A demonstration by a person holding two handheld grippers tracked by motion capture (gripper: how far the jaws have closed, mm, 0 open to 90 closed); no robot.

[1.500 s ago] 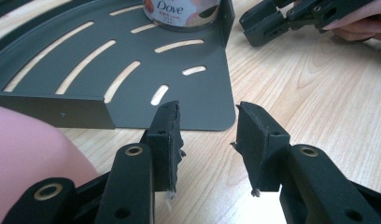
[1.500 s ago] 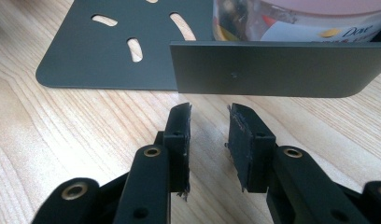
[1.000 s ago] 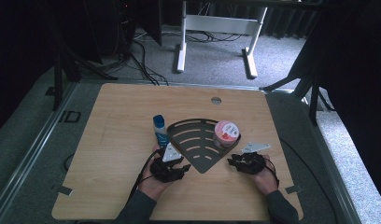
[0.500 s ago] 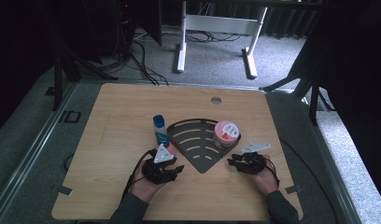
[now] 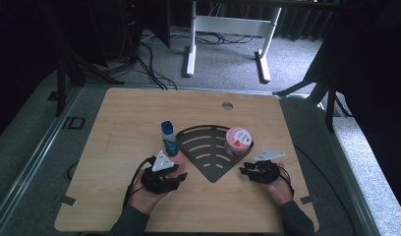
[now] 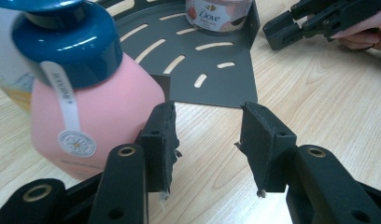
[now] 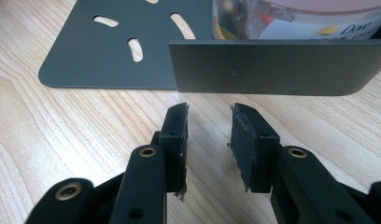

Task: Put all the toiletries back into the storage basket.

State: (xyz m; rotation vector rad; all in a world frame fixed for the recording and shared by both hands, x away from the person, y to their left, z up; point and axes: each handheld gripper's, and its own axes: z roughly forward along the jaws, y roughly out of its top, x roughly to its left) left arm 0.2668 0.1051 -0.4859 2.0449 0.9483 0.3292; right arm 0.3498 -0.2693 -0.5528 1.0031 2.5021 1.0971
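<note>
Now both jaws stand released; left gripper should square up on the pink bottle before clamping.

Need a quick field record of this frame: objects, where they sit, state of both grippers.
surface: wooden table
shelf: dark slotted fan-shaped corner shelf, flat on the table
jar: Dove jar with pink lid, on the shelf by its right wall
bottle: pink bottle with blue cap, upright at the shelf's left edge
left gripper: open, nothing between the fingers, bottle just beside it
right gripper: open, nothing held, facing the shelf's side wall
</note>
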